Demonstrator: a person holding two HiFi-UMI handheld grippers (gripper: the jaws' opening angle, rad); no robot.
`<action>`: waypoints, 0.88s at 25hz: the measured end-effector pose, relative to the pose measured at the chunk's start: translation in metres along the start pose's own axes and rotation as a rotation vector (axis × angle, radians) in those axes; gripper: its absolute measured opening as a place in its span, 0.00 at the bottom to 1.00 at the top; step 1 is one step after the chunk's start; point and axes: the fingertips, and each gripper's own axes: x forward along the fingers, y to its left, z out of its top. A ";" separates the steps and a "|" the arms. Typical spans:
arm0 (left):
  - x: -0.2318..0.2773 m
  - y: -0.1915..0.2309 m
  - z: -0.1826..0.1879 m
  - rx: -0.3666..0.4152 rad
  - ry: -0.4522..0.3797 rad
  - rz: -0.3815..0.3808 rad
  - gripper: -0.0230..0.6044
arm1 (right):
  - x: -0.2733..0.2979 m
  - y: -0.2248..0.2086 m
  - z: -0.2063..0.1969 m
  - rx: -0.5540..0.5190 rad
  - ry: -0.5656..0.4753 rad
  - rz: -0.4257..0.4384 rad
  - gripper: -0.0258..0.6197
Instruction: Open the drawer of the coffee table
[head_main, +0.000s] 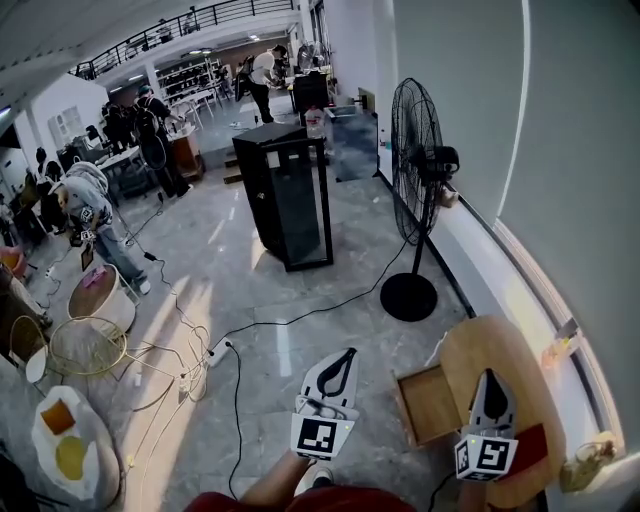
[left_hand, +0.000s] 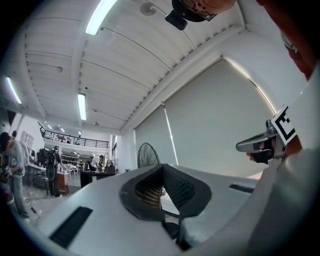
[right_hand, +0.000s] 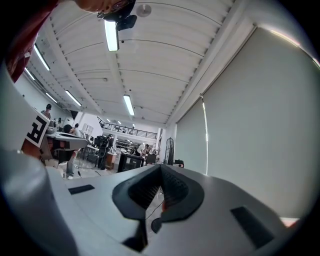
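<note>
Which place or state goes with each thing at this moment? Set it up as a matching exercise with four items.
Things:
1. drawer
2. pedestal fan
3. left gripper
4. black cabinet

Places or states:
a. standing beside the wall
b. pulled out of the coffee table
c. shut, holding nothing
d. out on the floor, away from the wall

Pairs: 1-b, 2-a, 3-c, 4-d
</note>
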 end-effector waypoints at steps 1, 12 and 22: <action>0.001 0.000 0.000 0.004 0.000 0.001 0.05 | 0.000 -0.002 -0.001 0.002 0.003 -0.002 0.03; 0.000 0.003 -0.008 -0.007 0.008 0.010 0.05 | 0.003 0.005 -0.001 -0.023 0.011 0.012 0.03; -0.002 0.007 -0.020 -0.020 0.032 0.020 0.05 | 0.007 0.008 -0.002 0.005 0.012 0.024 0.03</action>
